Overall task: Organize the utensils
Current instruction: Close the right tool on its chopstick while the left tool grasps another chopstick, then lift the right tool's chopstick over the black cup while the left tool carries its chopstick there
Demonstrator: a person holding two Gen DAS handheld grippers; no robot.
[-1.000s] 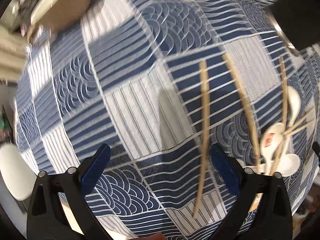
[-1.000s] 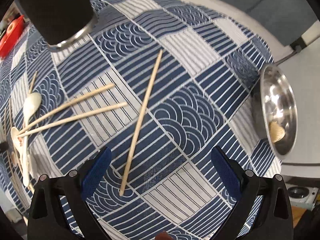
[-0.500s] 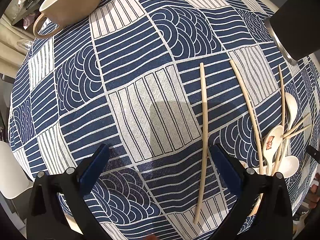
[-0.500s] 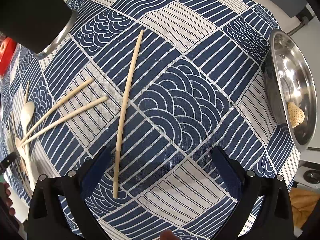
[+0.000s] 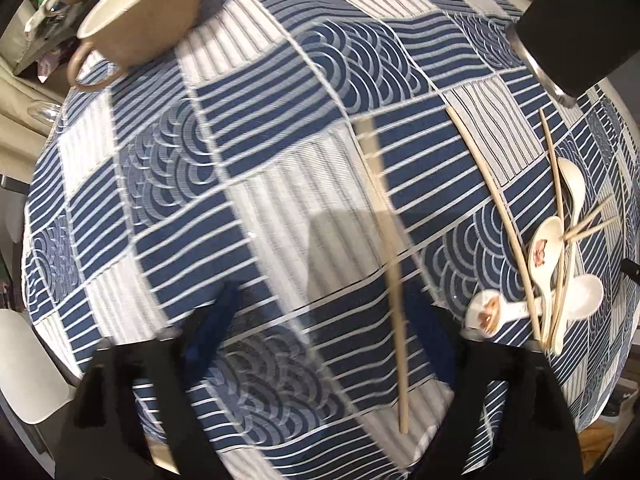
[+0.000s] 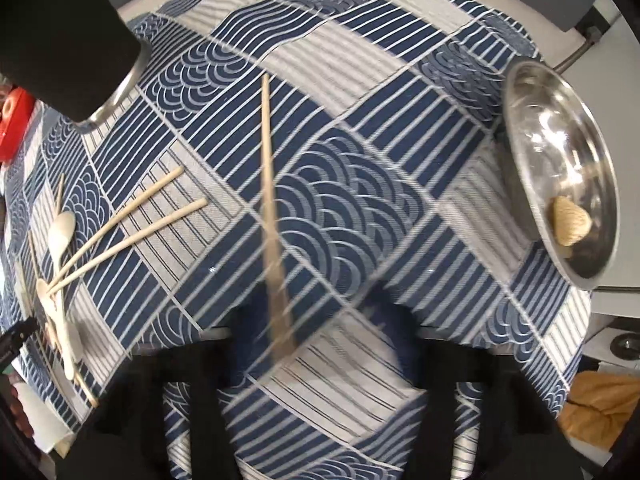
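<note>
On the blue-and-white patterned cloth, a pale wooden chopstick (image 5: 384,220) lies between the fingers of my left gripper (image 5: 324,324), close to the right pad. The jaws are closing and blurred, with the pads apart from it. A second chopstick (image 5: 492,200) leans into a pile of white spoons (image 5: 548,256) and thin sticks at the right. In the right wrist view another chopstick (image 6: 268,184) runs down between the closing fingers of my right gripper (image 6: 320,336), nearer the left pad, with a gap still showing. Two more chopsticks (image 6: 132,224) and a spoon (image 6: 62,232) lie to the left.
A black cylinder with a metal rim (image 5: 576,24) (image 6: 60,28) stands at the back. A beige cup (image 5: 140,20) sits far left. A steel bowl (image 6: 560,140) holding a small beige thing (image 6: 570,220) rests at the right edge. A red object (image 6: 14,128) lies far left.
Both grippers' jaws have narrowed from wide open. The right gripper has shifted so its chopstick now lies between the fingers instead of by the left one. The left view has shifted a little.
</note>
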